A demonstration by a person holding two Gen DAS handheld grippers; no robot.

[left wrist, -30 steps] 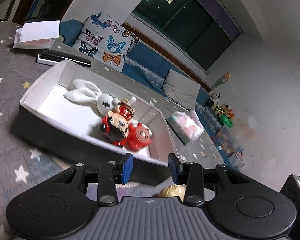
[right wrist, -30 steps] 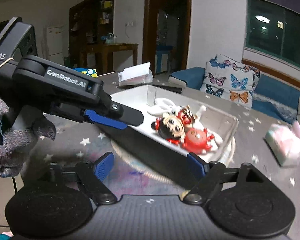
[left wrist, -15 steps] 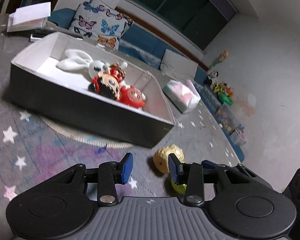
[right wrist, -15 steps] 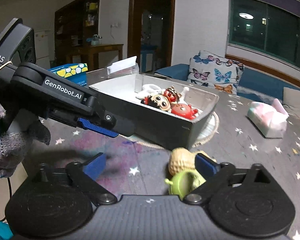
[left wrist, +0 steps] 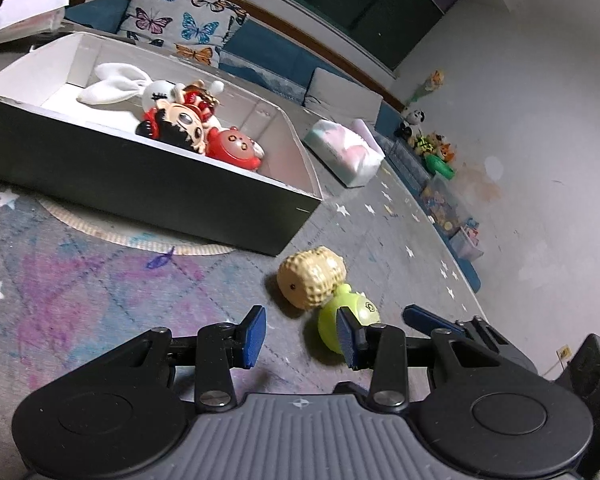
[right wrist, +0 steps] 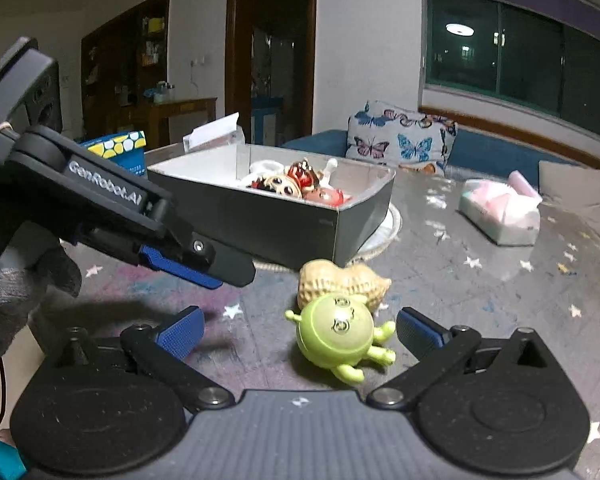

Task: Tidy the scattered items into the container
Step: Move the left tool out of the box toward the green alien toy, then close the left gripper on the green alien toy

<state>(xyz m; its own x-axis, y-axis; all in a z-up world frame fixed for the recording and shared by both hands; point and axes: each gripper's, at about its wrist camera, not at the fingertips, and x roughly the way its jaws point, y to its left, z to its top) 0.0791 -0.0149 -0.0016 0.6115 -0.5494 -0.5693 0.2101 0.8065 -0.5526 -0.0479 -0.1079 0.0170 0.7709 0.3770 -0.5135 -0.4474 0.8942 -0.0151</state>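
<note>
The star-print tablecloth (left wrist: 380, 236) stretches under everything you see. On it sits the grey container (left wrist: 148, 188), its white inside holding a white bunny plush (left wrist: 116, 84), a big-eyed red doll (left wrist: 180, 128) and a red round toy (left wrist: 236, 148). A pink-and-white tissue pack (right wrist: 500, 216) lies well apart from it, off to the side. Just outside the container's near corner lie two loose items, touching each other: the peanut toy (right wrist: 340, 280) and, nearer you, the green round toy (right wrist: 336, 332).

Your right gripper (right wrist: 298, 332) is held low and level, its jaws spread wide with the green toy between the pads, neither pad touching it. Your left gripper (left wrist: 300, 332) comes in beside it, tilted slightly down, jaws parted and empty, one pad just in front of the green toy.
</note>
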